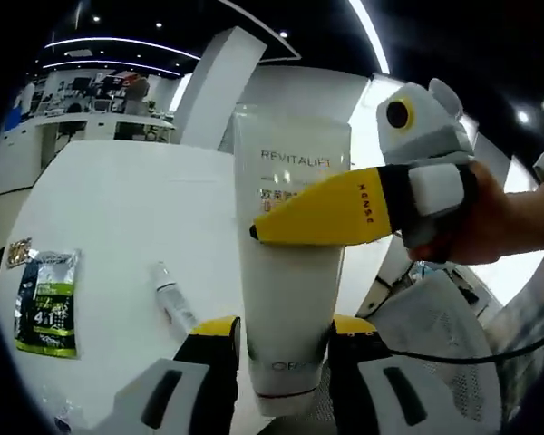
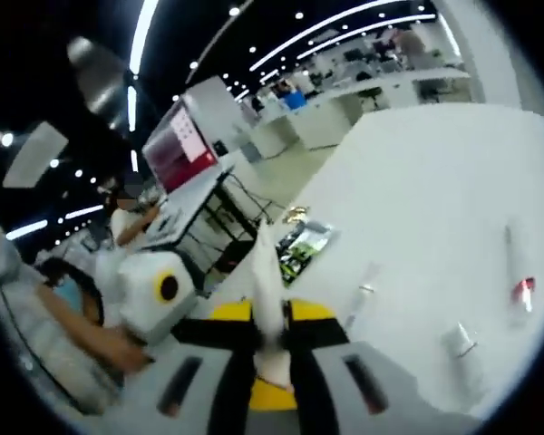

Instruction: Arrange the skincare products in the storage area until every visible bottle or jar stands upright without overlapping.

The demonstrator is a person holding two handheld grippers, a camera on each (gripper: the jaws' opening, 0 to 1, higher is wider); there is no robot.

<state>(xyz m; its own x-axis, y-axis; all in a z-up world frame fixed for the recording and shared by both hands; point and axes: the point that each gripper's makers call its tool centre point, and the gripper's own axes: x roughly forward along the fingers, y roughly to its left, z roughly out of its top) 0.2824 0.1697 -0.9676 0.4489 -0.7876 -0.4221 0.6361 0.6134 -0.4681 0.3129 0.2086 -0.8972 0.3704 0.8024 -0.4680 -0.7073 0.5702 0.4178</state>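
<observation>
Centrally, one white tube [image 1: 288, 263] marked REVITALIFT stands upright above the white table [image 1: 118, 217], cap end down, in the left gripper view. The left gripper [image 1: 286, 349] is clenched on its lower body: two yellow-tipped jaws press against the tube from either side, just above the cap. The right gripper [image 1: 254, 232] enters that view from the right, with one yellow jaw lying across the front of the tube at mid-height, touching it. A hand [image 1: 476, 227] holds that gripper's grey body.

In the right gripper view, the same tube [image 2: 266, 290] appears edge-on as a narrow white strip, gripped between the two jaws of the right gripper [image 2: 272, 322]. The left gripper [image 2: 272, 394] shows below it as a yellow jaw tip at the tube's base.

On the table lie further items. One green-and-black sachet [image 1: 47, 304] rests flat near the table's edge, with one small gold-coloured packet [image 1: 18, 252] just beside it. One slim white tube [image 1: 174, 299] lies on its side between the sachet and the held tube. The right gripper view shows three more small white items lying flat, well apart: [image 2: 363, 294], [image 2: 461, 343] and [image 2: 519, 272], the last bearing a red mark.
</observation>
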